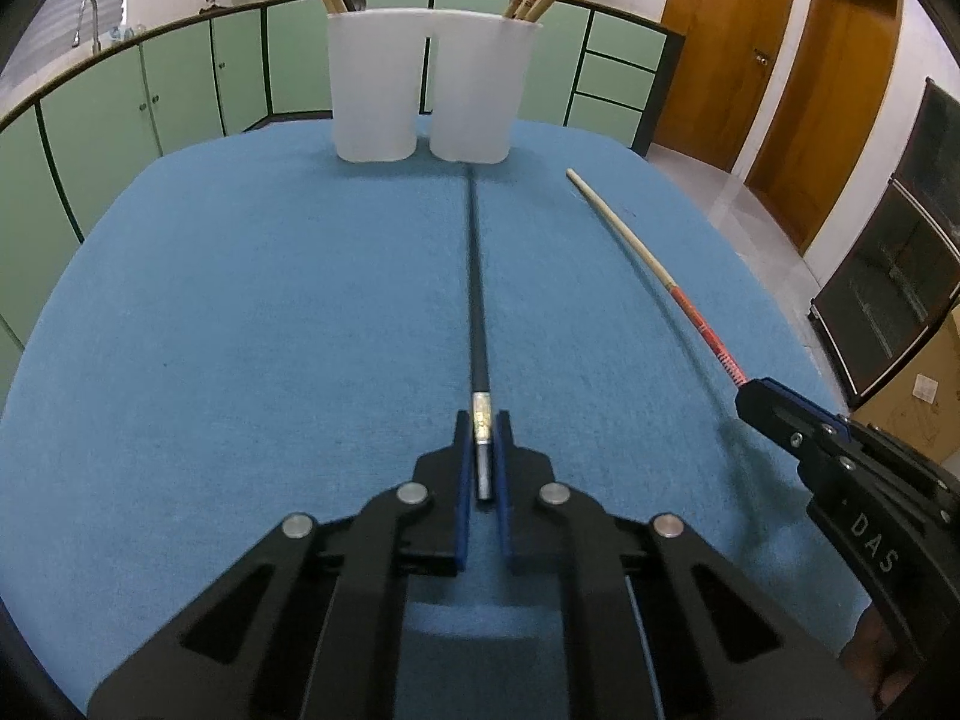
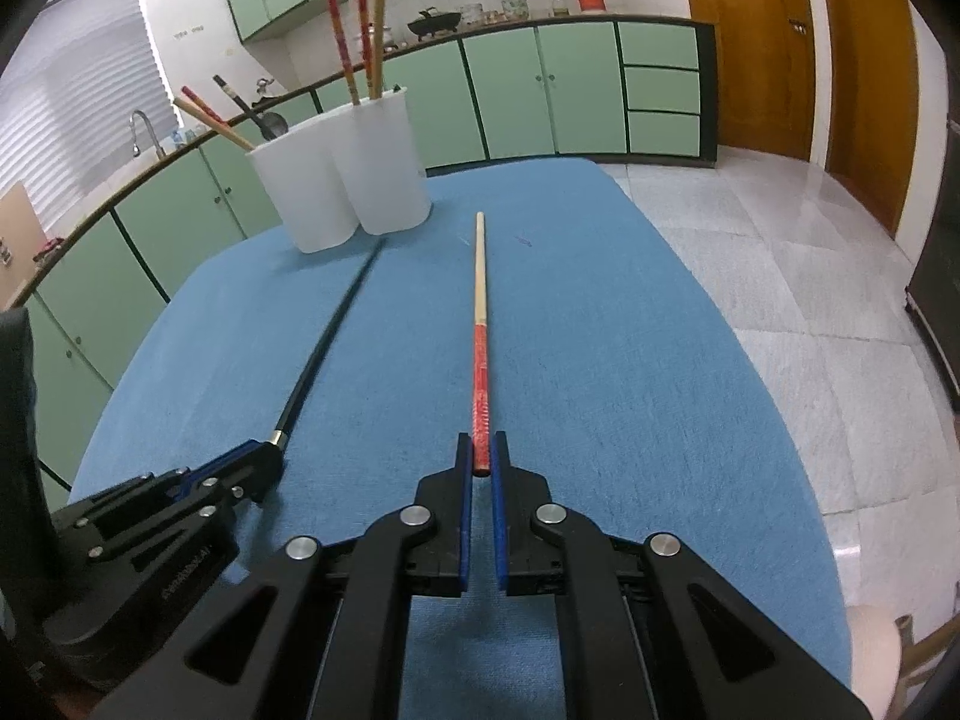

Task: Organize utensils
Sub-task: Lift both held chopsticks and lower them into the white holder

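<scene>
Left claw (image 1: 482, 426) around black chopstick's (image 1: 477, 276) end

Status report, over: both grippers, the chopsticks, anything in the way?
Left gripper shut on black chopstick. Right gripper shut on red chopstick. Both chopsticks point at white holder. Blue cloth between is bare.

You're working in even, somewhat dim indoor light with a cool cast. Daylight glows through the window blinds (image 2: 90, 90) at the far left, nearly washed out. The tiled floor (image 2: 780, 252) shows a soft sheen, brightest near the wooden doors (image 2: 750, 48). On the blue tablecloth (image 1: 240, 300) shadows are faint; a soft one lies under the gripper at the right in the left wrist view. Both views bend strongly at the edges, curving the cabinets (image 1: 150, 90), and the corners are black. The near gripper parts look slightly soft; mid-distance stays sharp.
</scene>
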